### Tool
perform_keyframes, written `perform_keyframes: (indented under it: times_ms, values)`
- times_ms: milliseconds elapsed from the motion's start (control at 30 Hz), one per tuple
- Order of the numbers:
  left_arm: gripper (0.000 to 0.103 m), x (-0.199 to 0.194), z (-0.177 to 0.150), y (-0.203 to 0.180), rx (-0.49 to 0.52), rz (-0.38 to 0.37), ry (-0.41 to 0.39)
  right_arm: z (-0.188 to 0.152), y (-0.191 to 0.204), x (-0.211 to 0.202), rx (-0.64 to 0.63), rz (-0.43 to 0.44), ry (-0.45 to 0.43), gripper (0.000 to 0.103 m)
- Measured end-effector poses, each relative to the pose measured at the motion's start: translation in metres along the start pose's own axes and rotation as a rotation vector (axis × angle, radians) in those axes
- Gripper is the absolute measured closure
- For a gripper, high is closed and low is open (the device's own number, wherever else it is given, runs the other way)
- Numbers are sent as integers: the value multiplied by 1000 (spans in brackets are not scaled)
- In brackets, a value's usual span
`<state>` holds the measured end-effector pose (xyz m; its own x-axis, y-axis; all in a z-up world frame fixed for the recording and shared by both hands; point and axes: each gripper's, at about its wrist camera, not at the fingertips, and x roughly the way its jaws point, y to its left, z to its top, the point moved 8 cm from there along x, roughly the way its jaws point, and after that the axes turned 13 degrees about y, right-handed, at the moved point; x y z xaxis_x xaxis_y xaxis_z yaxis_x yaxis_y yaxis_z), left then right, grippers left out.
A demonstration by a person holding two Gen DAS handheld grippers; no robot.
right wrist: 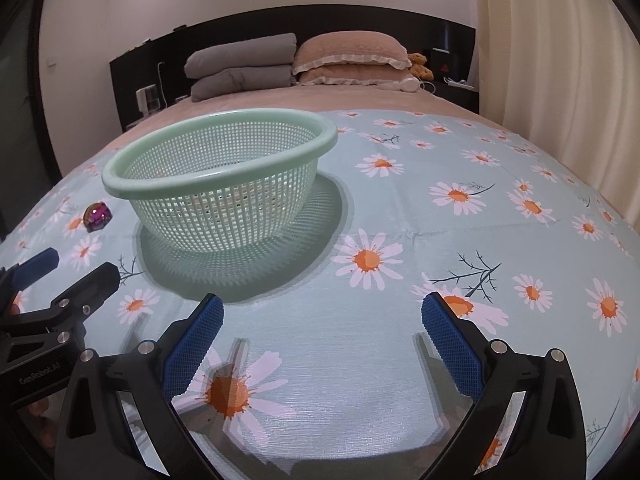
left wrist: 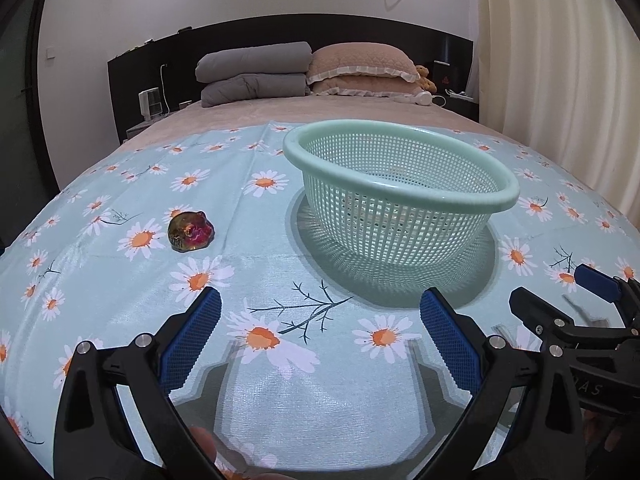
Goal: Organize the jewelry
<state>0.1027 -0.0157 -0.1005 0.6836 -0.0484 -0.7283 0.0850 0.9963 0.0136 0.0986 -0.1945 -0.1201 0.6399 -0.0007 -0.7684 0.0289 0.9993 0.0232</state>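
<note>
A small iridescent red-gold jewel piece [left wrist: 191, 231] lies on the daisy-print cloth, left of a pale green mesh basket [left wrist: 400, 168]. In the right wrist view the jewel [right wrist: 96, 216] sits left of the basket [right wrist: 218, 152]. My left gripper [left wrist: 320, 304] is open and empty, low over the cloth, in front of the jewel and basket. My right gripper [right wrist: 322, 308] is open and empty, in front and right of the basket. Each gripper shows at the edge of the other's view: the right one [left wrist: 560, 292] and the left one [right wrist: 76, 264].
The daisy cloth [left wrist: 280, 380] covers the foot of a bed. Folded grey blankets [left wrist: 256, 72] and beige pillows [left wrist: 360, 68] lie at the headboard. A cream curtain [left wrist: 552, 60] hangs on the right. A small white appliance [left wrist: 150, 104] stands at the left bedside.
</note>
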Motion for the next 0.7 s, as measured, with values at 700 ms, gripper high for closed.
perform_keyframes:
  times_ms: [700]
  values:
    - [6, 3, 0, 1, 6, 11, 6, 0, -1, 4, 3, -10, 12, 7]
